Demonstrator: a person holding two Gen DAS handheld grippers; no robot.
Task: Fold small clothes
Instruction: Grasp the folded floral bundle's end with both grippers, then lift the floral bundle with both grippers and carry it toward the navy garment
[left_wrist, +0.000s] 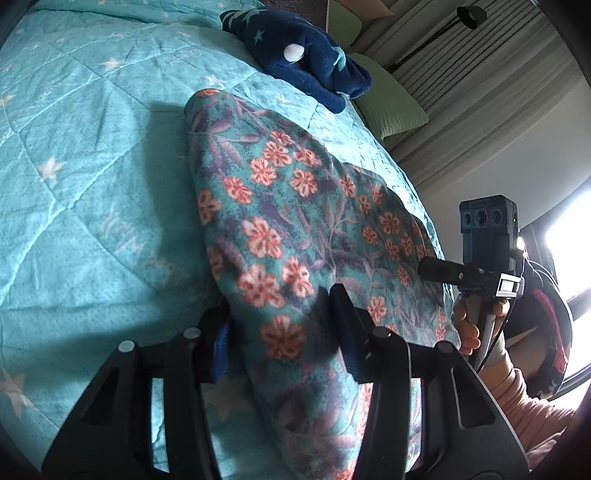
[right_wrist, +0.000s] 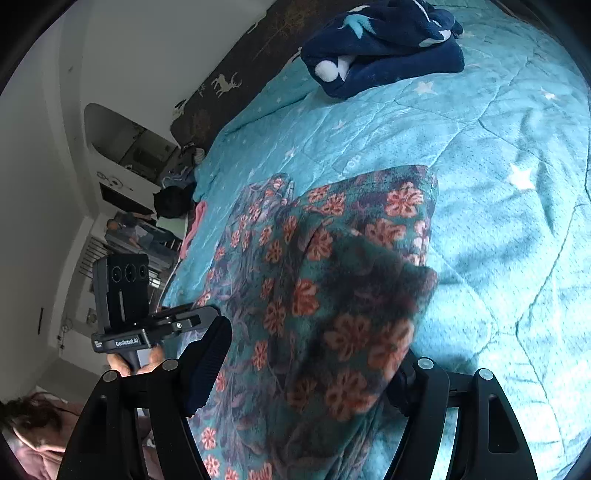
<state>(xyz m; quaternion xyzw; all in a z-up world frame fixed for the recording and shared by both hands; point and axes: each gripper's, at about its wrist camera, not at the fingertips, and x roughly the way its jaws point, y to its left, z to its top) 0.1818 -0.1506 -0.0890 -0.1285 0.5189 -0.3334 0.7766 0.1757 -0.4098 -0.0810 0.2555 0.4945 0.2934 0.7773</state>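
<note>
A teal fleece garment with orange flowers (left_wrist: 280, 221) is lifted over the turquoise star quilt (left_wrist: 92, 155). My left gripper (left_wrist: 284, 332) is shut on its near edge, the cloth bunched between the fingers. My right gripper (right_wrist: 310, 373) is shut on another part of the same floral garment (right_wrist: 325, 258), which drapes over the fingers. Each gripper shows in the other's view: the right one (left_wrist: 480, 273) at the right, the left one (right_wrist: 147, 332) at the left. Part of the garment still rests on the quilt.
A folded navy fleece with light stars and a white pompom (left_wrist: 303, 55) lies at the far end of the bed (right_wrist: 380, 44). Green pillows (left_wrist: 388, 99) and curtains are beyond it. The bed edge and room furniture (right_wrist: 140, 229) lie to the left.
</note>
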